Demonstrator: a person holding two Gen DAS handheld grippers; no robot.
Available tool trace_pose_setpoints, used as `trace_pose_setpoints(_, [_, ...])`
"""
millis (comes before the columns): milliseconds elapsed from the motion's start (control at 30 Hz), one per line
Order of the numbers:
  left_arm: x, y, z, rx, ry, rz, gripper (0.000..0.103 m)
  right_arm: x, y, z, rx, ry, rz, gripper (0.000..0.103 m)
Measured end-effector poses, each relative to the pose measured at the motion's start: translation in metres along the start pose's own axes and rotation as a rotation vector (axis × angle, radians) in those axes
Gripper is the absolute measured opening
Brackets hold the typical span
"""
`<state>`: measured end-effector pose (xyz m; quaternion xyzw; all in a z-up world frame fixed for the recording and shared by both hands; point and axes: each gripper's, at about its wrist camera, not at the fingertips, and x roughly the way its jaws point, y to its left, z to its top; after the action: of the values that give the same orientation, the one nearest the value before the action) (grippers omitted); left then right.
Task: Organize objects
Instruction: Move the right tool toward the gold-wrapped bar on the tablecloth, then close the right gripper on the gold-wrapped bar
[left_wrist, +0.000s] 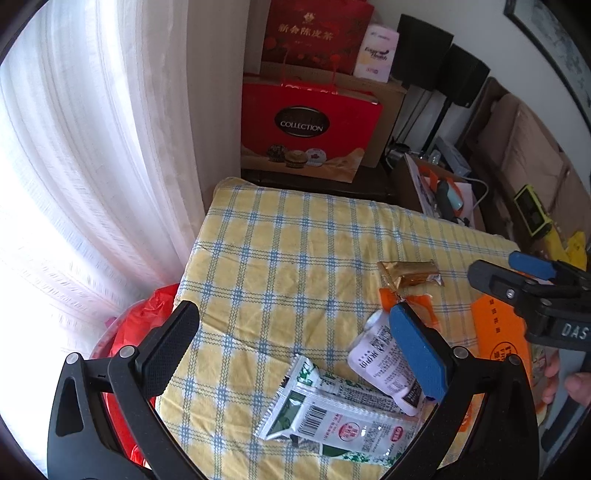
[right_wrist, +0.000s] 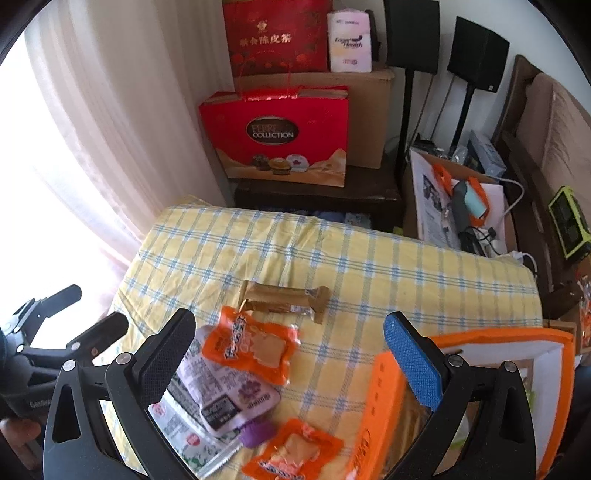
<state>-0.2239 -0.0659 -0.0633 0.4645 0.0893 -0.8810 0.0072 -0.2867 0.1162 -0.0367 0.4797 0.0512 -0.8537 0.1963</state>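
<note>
Green-white sachets right under left claw, spread wide, empty | right claw gaping too, orange packet between fingers, orange box just right

This is a lived-in room of a home, cluttered with ordinary household things. A sheer white curtain hangs over a bright window along the left edge of a table covered with a yellow and blue checked cloth. Beyond the table's far edge, red gift bags and a cardboard box are stacked on a dark low cabinet. Two black speakers on stands stand against the wall, and a cushioned wooden sofa runs past the far right corner.
</note>
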Motion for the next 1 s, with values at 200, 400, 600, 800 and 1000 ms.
trace_pose_setpoints(200, [0.016,0.008,0.001,-0.002,0.022,-0.001,0.103,0.03,0.006,0.012,0.007,0.041,0.003,0.103])
trace_pose_setpoints(400, [0.029,0.012,0.0,-0.009,0.037,-0.008,0.103,0.056,0.008,0.019,0.002,0.092,-0.015,0.103])
trace_pose_setpoints(600, [0.036,0.012,-0.001,-0.011,0.045,-0.021,0.103,0.076,0.011,0.021,0.001,0.131,-0.017,0.103])
trace_pose_setpoints(800, [0.038,0.013,-0.001,-0.016,0.047,-0.033,0.103,0.095,0.016,0.019,-0.004,0.168,-0.038,0.1])
trace_pose_setpoints(1000, [0.039,0.012,0.0,-0.017,0.051,-0.04,0.103,0.108,0.014,0.016,0.006,0.191,-0.042,0.081])
